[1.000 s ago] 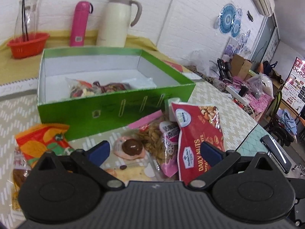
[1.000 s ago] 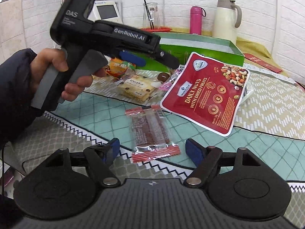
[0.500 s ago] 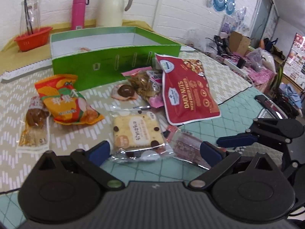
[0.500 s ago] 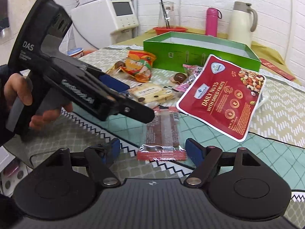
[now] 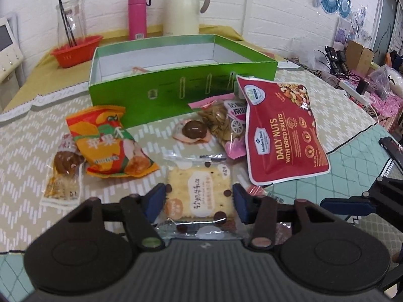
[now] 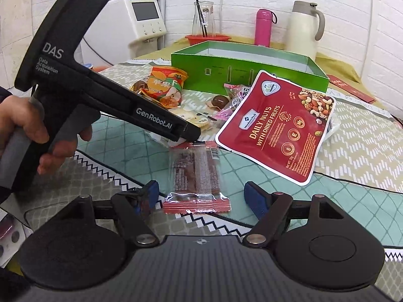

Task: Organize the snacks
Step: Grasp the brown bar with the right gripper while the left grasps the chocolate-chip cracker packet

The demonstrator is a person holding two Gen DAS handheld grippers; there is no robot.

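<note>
A cracker packet (image 5: 199, 183) with chocolate chips lies on the tablecloth between the fingers of my left gripper (image 5: 199, 198). Its jaws are closing, and the blue pads touch the packet's two sides. The right wrist view shows the left gripper (image 6: 186, 133) angled down over the cracker packet (image 6: 199, 120), with a hand on its grip. My right gripper (image 6: 201, 196) is open, and a red-wrapped bar (image 6: 196, 173) lies flat just beyond its fingertips. The open green box (image 5: 176, 88) stands behind the snacks and holds a few packets.
Loose in front of the box lie a red nuts bag (image 5: 284, 136), an orange packet (image 5: 108, 143), a chocolate ball (image 5: 194, 129), a seed packet (image 5: 226, 123) and a brown snack (image 5: 63, 171). Behind stand a pink flask (image 5: 137, 15), a cream jug (image 5: 183, 5) and a red basket (image 5: 75, 52).
My left gripper has pulled back from the green box and come down over the cracker packet. Its jaws have narrowed from wide apart onto the packet's sides. The right gripper has not moved.
</note>
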